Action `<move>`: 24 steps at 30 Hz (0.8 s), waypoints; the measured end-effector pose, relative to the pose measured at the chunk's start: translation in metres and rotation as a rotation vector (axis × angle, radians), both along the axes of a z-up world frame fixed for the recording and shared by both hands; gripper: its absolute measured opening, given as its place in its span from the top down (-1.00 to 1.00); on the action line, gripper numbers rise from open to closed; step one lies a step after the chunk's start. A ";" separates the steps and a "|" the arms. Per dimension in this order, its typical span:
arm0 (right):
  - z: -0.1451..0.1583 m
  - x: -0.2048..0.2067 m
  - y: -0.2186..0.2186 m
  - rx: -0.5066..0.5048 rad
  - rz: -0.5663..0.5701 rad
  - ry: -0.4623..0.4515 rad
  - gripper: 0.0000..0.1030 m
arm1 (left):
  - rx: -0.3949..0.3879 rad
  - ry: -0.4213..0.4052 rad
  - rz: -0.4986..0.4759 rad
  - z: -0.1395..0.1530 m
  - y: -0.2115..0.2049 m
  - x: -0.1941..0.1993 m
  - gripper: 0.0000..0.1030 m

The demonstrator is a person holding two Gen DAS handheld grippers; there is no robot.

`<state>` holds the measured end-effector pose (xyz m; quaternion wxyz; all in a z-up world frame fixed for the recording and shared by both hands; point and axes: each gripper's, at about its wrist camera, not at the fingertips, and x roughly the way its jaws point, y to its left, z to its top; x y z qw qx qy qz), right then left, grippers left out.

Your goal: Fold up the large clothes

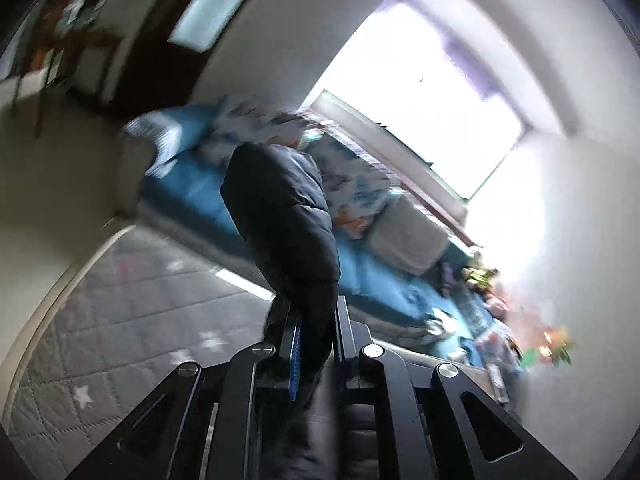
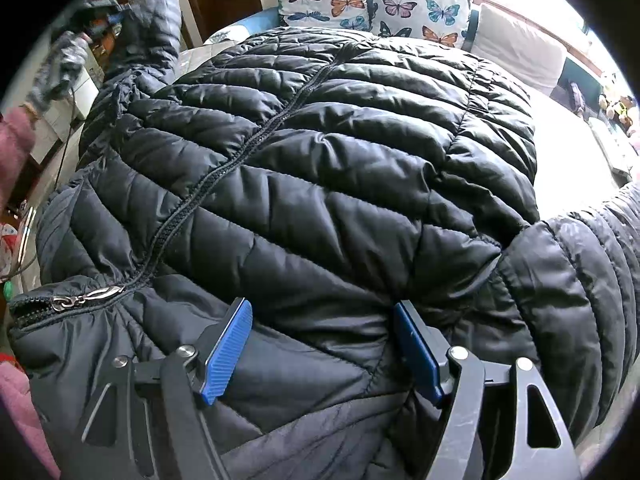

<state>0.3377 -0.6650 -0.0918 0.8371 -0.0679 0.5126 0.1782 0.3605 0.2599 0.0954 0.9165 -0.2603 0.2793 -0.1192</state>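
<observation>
Left gripper (image 1: 314, 320): low centre of the left wrist view, jaws pressed onto a sleeve (image 1: 280, 216) of the black puffer jacket (image 2: 304, 168); a blue pad (image 1: 295, 354) shows on the left finger, dark fabric fills the gap between the fingers.
Sleeve: rises from the fingers toward the middle of the frame as a padded dark roll, lifted clear of the bedding behind it; the view is blurred.
Right gripper (image 2: 322, 344): lower centre of the right wrist view, jaws spread wide, blue pads (image 2: 228, 348) on either side of the jacket's chest near the collar; whether they touch the fabric cannot be told.
Jacket: spread front-up across the bed, filling most of the right wrist frame, zipper (image 2: 224, 168) closed and running diagonally from lower left to upper centre, metal zip pull (image 2: 86, 298) at lower left.
Other sleeve (image 2: 580, 288): lies at the right edge of the frame.
Raised sleeve, seen from the right: upper left of the frame, held up by the blurred left gripper (image 2: 94, 14).
Butterfly pillows (image 2: 372, 6): upper centre, beyond the jacket.
Grey cushion (image 2: 520, 42): upper right, beside the pillows.
Grey quilted cover (image 1: 120, 312): lower left of the left wrist view, with white stars.
Window (image 1: 420, 96): upper right of the left wrist view, blown out bright.
</observation>
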 end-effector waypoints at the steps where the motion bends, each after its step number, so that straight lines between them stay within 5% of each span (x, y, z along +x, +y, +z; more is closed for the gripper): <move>1: 0.000 -0.001 0.000 -0.001 -0.002 -0.004 -0.55 | 0.011 -0.030 -0.030 0.016 -0.016 -0.010 0.75; 7: 0.013 -0.009 -0.010 0.023 -0.045 -0.050 -0.55 | 0.077 -0.171 -0.237 0.090 -0.135 -0.093 0.75; 13: 0.042 -0.031 -0.044 0.113 -0.120 -0.139 -0.55 | 0.142 -0.204 -0.453 0.103 -0.259 -0.171 0.76; 17: 0.052 -0.051 -0.070 0.155 -0.181 -0.177 -0.55 | 0.189 -0.127 -0.599 0.063 -0.345 -0.213 0.76; 24: 0.046 -0.075 -0.103 0.186 -0.263 -0.159 -0.55 | 0.330 0.153 -0.802 -0.068 -0.470 -0.262 0.75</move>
